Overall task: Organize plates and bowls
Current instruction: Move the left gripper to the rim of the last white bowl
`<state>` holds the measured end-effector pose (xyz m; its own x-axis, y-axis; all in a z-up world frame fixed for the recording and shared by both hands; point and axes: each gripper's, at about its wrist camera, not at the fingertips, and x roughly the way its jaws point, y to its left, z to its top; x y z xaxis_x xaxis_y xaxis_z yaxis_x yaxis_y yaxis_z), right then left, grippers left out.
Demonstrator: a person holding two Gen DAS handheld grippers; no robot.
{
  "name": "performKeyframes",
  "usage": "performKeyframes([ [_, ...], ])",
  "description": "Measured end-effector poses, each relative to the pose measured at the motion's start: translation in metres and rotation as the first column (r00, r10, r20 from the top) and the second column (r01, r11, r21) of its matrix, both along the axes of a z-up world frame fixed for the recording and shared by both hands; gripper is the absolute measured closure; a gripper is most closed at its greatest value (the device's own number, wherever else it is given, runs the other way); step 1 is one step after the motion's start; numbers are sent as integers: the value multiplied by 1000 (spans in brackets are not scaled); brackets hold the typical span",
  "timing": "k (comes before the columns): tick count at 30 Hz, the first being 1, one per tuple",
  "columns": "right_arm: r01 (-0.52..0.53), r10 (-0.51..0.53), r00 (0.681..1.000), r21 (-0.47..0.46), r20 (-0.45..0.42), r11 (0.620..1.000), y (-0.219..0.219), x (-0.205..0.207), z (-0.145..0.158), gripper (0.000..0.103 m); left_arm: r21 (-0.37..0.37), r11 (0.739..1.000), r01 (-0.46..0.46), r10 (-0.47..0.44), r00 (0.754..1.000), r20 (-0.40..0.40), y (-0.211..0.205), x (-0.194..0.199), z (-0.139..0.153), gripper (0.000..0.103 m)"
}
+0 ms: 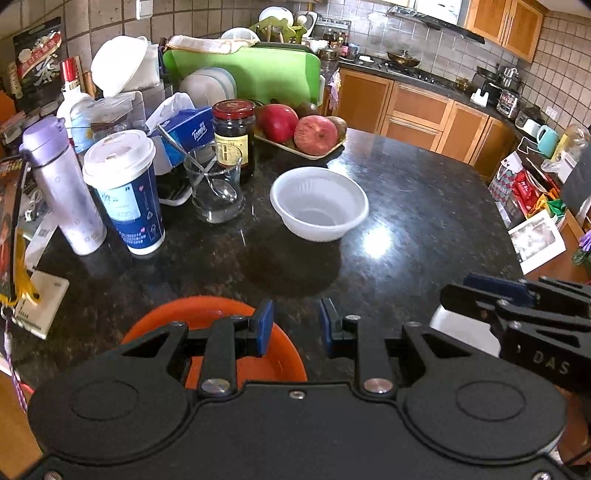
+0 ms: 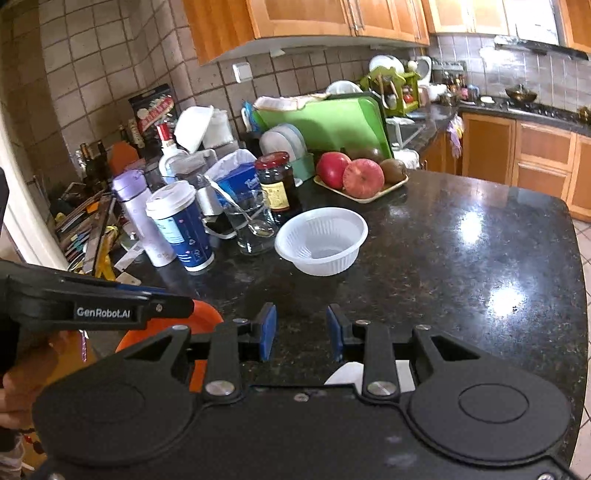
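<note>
While left gripper [image 1: 296,326] hovering part-open, gripping nothing, white bowl [image 1: 319,203] sitting centre frame above it; orange bowl [image 1: 207,314] lower left, under left finger. Right gripper [image 2: 301,330] likewise part-open, empty.

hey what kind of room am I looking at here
A lived-in home kitchen, most likely. A gas hob with a wok sits under a range hood, wooden cabinets line the walls, and a dish rack stands behind the cluttered granite counter.
</note>
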<state>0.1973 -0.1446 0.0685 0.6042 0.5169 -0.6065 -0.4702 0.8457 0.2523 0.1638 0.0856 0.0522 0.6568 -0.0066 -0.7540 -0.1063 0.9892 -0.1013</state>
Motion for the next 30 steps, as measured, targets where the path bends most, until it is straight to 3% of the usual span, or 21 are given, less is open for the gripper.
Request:
performKeyframes([
  [18, 127, -133, 984, -56, -122, 990, 32, 93, 9, 71, -3, 996, 88, -88, 995, -55, 29, 107, -10, 69],
  [30, 122, -150, 974, -160, -171, 979, 60, 170, -16, 71, -41, 993, 109, -113, 989, -96, 38, 164, -28, 69],
])
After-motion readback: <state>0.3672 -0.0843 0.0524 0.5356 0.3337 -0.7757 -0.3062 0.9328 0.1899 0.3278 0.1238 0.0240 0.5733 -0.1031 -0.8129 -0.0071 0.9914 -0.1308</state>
